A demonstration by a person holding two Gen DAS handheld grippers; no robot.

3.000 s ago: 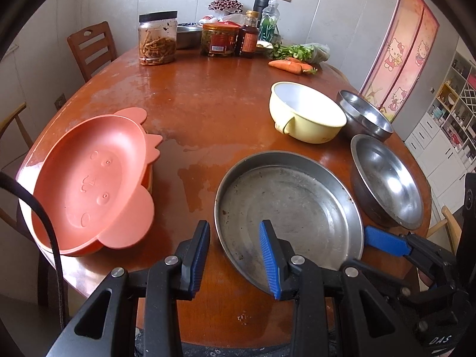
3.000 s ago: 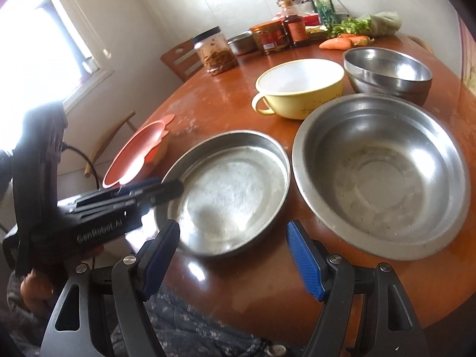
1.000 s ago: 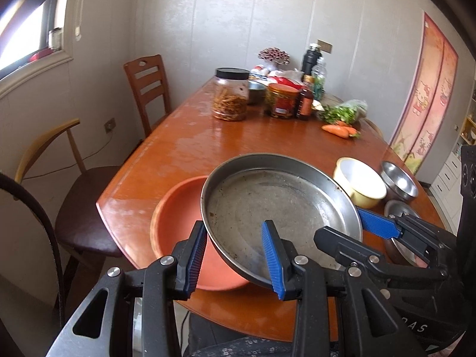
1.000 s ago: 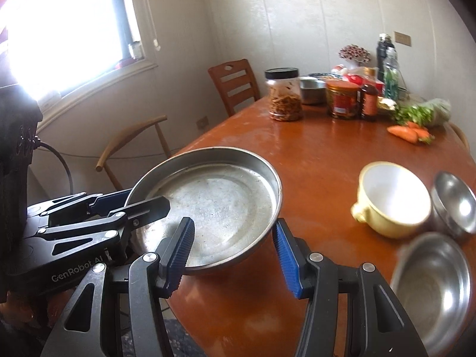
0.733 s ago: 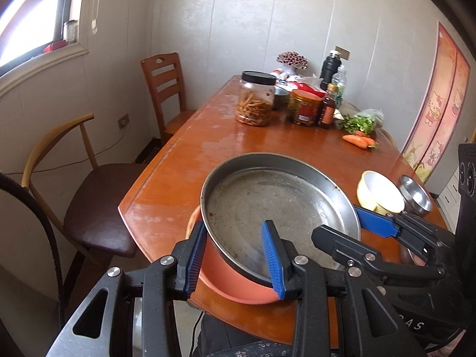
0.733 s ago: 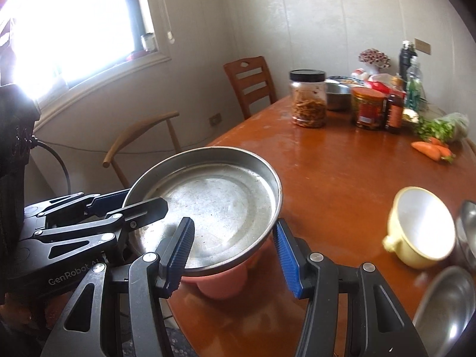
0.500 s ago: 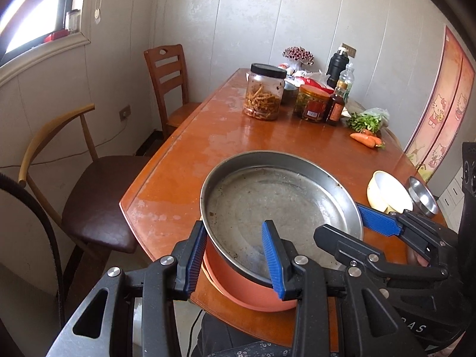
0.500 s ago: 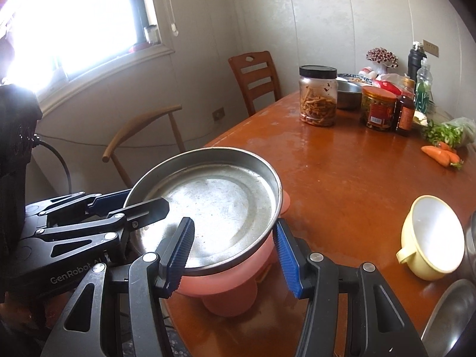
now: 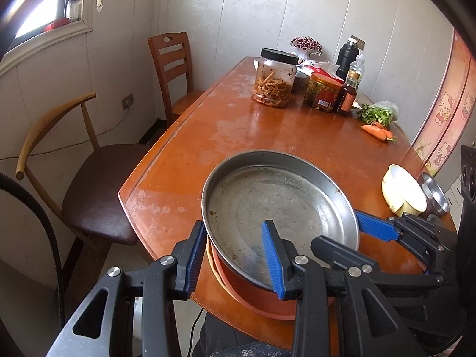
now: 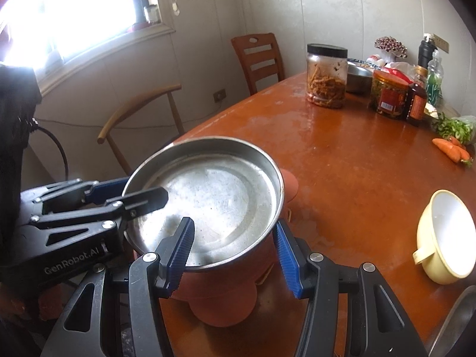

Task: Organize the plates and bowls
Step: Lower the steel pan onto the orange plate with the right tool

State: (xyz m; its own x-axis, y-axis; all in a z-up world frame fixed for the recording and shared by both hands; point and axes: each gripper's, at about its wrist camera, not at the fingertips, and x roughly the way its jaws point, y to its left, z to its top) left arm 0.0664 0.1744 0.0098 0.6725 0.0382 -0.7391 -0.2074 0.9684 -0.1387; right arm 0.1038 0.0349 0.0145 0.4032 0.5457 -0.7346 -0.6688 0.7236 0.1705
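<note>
Both fisheye views sit close behind their own fingers [image 9: 272, 263], angled down across the worktop [image 9: 285, 131] toward the far wall. They share the steel plate [image 9: 276, 205] between the fingers, the jar [image 10: 327, 74] beyond, and each other's gripper: left wrist sees the right gripper [image 9: 372, 229] at right.

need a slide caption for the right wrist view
Both grippers hold a round steel pan over a pink plate at the wooden table's near edge.

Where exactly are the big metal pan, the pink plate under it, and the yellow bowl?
metal pan [image 9: 267, 196], left wrist view, on its flat inside bottom.
pink plate [image 10: 220, 303], right wrist view, on its rounded near lobe below the pan.
yellow bowl [image 10: 446, 235], right wrist view, on its white inside.
</note>
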